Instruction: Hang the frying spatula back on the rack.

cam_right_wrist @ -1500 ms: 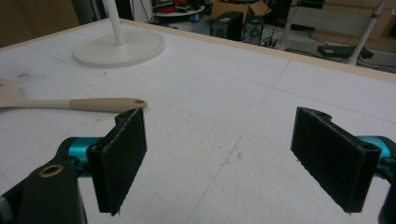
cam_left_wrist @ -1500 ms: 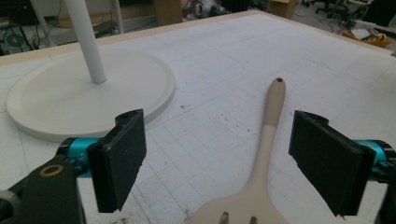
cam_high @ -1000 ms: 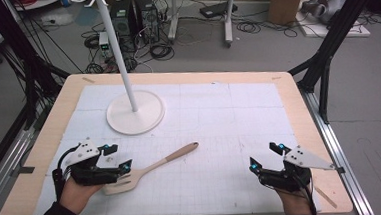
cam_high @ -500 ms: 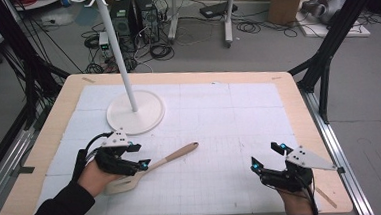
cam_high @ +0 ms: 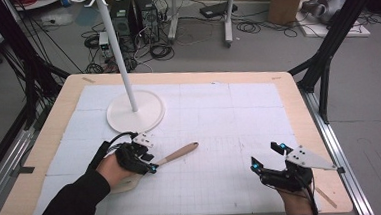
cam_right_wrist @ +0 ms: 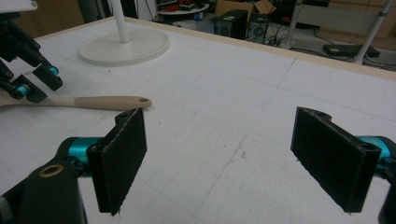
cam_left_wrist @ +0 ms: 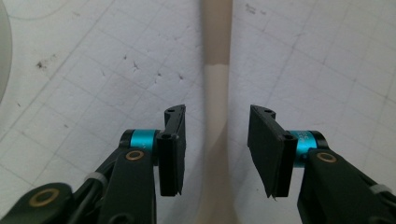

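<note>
A spatula with a tan wooden handle (cam_high: 181, 151) and a paler blade (cam_high: 125, 184) lies slanted on the white gridded mat (cam_high: 219, 116), front left. My left gripper (cam_high: 149, 162) hovers over its neck. In the left gripper view the jaws stand open (cam_left_wrist: 216, 116) on either side of the spatula's pale shaft (cam_left_wrist: 215, 88), with gaps on both sides. My right gripper (cam_high: 268, 156) rests at the front right, open and holding nothing (cam_right_wrist: 219, 140). From there the spatula (cam_right_wrist: 93, 101) and the left gripper (cam_right_wrist: 32, 79) show at far left.
A white stand with a tall pole (cam_high: 123, 56) rises from a round base (cam_high: 135, 112) at the back left of the mat. The wooden table edge (cam_high: 310, 130) runs close to the right gripper. Cables, boxes and black frames sit on the floor beyond.
My left gripper has travelled right and slightly forward from the table's left side to straddle the spatula's neck. The spatula and the right gripper have stayed put.
</note>
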`<action>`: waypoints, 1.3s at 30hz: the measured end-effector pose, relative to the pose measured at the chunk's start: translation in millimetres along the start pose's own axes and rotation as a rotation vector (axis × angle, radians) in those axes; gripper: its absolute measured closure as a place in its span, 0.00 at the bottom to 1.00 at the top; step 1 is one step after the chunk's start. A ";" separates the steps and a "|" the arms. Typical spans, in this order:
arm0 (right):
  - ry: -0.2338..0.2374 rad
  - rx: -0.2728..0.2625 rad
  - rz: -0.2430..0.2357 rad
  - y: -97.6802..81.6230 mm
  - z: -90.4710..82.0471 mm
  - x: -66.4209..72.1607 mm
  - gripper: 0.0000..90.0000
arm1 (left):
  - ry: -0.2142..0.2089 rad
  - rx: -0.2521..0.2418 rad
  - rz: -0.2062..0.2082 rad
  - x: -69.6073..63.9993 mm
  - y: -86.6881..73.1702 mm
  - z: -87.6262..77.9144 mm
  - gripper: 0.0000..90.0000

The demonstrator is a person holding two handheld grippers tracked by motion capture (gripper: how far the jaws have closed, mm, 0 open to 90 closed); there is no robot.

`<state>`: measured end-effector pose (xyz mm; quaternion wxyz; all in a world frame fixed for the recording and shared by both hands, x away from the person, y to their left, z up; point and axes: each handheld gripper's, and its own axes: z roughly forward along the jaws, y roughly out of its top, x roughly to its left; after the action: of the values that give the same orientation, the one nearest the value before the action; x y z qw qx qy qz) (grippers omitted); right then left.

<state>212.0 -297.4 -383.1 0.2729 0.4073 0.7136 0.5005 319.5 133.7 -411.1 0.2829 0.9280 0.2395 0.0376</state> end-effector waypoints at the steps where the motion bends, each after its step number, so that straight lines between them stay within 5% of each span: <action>1: -0.001 -0.003 -0.002 0.0 0.1 -0.2 0.19 | 0.002 0.006 -0.001 0.8 0.0 0.2 0.65; 19: -0.006 -0.001 0.004 0.5 -0.5 -1.2 0.19 | 0.013 0.044 0.065 -6.4 -0.8 8.9 0.83; 39: -0.009 -0.002 0.013 0.4 -1.4 -1.9 0.19 | 0.021 0.033 0.010 -6.4 -1.1 9.1 0.87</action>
<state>212.0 -299.6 -382.3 0.2732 0.4141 0.7091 0.5010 315.2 126.9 -418.8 0.2648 0.9333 0.2386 0.0448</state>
